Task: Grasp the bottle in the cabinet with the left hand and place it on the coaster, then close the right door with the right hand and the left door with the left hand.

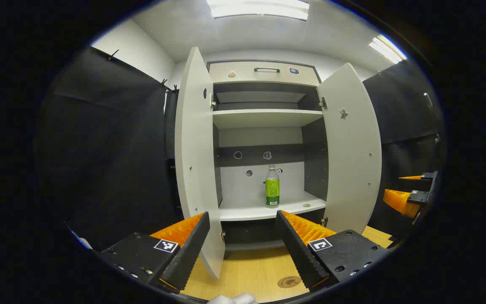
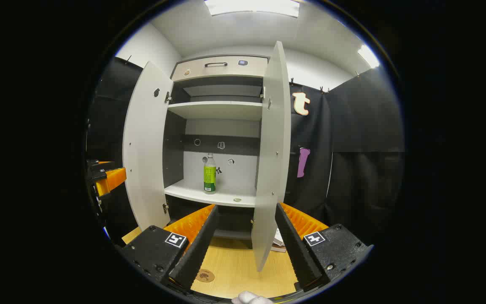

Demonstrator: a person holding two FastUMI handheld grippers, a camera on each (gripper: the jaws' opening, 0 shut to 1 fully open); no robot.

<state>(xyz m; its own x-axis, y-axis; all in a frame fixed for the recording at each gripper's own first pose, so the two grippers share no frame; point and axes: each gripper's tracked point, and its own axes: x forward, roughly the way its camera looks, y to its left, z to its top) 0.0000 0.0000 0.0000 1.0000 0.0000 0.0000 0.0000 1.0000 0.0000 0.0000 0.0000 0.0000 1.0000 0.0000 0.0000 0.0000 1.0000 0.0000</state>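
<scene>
Nothing's been grabbed yet: the bottle [image 1: 272,186] stands upright on the lower shelf [image 1: 247,210] of the cabinet [image 1: 264,74], toward the right side, both doors swung wide. The left gripper [image 1: 243,240] hangs out front with fingers spread and empty; the right gripper [image 2: 243,236] is likewise spread, holding nothing.

Biggest risk I'd guess is clipping the left door [image 1: 194,169] on the way in, since its edge sits right between the left gripper's fingers in that view. The bottle is tall and narrow too, so one finger nudging it first could tip it.

The coaster [image 1: 289,281] lies on the wood table [image 1: 247,274] just below. There's a small disc on the shelf near the bottle, can't really tell what it is. Black cloth walls, white ceiling with light panels.
</scene>
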